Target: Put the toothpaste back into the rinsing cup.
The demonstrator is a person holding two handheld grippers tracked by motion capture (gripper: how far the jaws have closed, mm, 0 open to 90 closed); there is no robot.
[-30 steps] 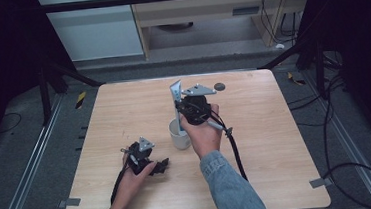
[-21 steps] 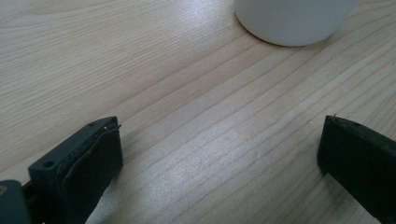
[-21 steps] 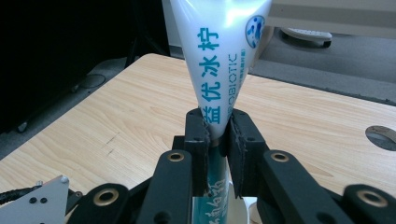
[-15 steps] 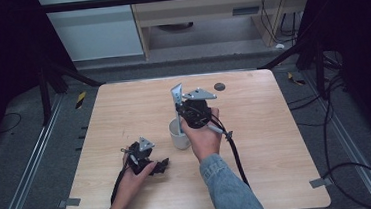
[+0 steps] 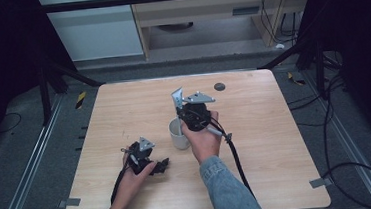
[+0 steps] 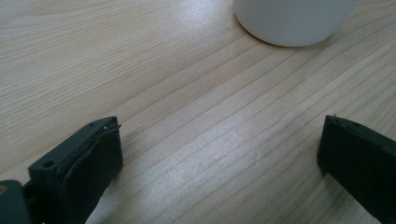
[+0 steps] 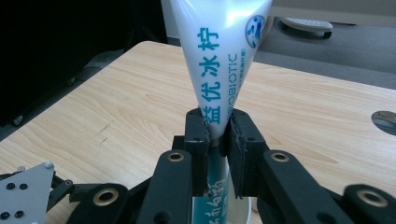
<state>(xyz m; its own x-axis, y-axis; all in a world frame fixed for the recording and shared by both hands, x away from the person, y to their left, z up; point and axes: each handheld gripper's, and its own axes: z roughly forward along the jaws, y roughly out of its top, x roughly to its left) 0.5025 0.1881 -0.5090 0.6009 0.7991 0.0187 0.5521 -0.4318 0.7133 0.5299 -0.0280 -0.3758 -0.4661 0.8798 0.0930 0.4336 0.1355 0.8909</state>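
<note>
A white tube (image 7: 219,56) with teal lettering stands upright, wide crimped end up, and my right gripper (image 7: 217,126) is shut on its narrower lower part. The tube's lower end reaches down into a white cup (image 5: 179,133) in the middle of the wooden table (image 5: 275,127). In the high view the tube (image 5: 178,99) rises above the right gripper (image 5: 185,115), which hangs over the cup. My left gripper (image 5: 162,165) lies low on the table to the cup's front left. Its jaws (image 6: 219,154) stand open on bare wood with nothing between them, and the cup (image 6: 292,21) is just beyond.
A small dark round disc (image 5: 219,86) lies near the table's far edge, also at the right of the right gripper view (image 7: 385,119). A black cable (image 5: 235,155) trails from the right gripper toward the front edge. Dark floor and a shelf unit lie beyond the table.
The right gripper with the tube has sunk very slightly toward the cup. The left gripper has stayed where it was.
</note>
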